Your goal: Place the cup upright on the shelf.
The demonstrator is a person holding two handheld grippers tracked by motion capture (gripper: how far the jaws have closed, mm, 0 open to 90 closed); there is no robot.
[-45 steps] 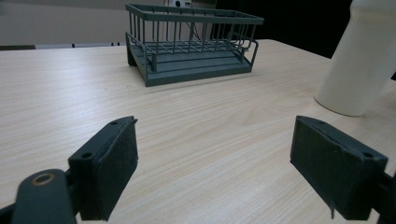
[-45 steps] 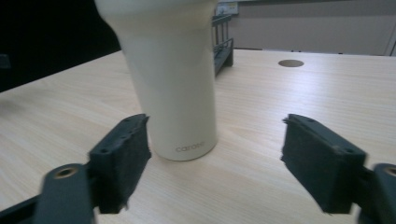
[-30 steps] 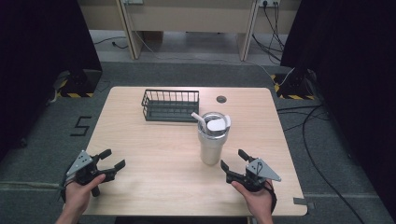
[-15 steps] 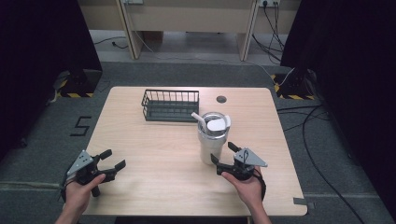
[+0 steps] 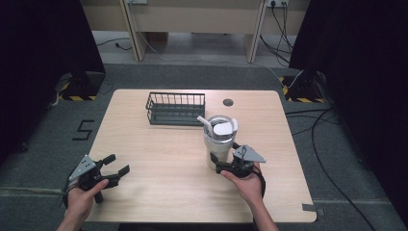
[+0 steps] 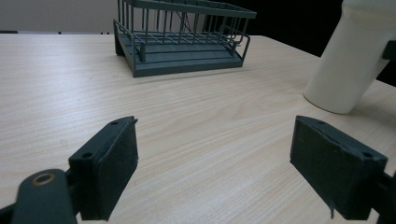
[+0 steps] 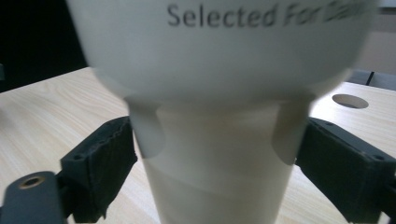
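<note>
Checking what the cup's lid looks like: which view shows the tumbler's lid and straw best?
The high view: it looks down on the tumbler, showing lid and straw. The right gripper view shows its narrow lower body between that gripper's jaws; the left gripper view catches its lower side at the right edge.

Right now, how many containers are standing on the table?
2. A cream tumbler with a lid and straw stands right of centre, between the jaws of the right gripper. A dark wire basket sits behind it, toward the far edge.
</note>
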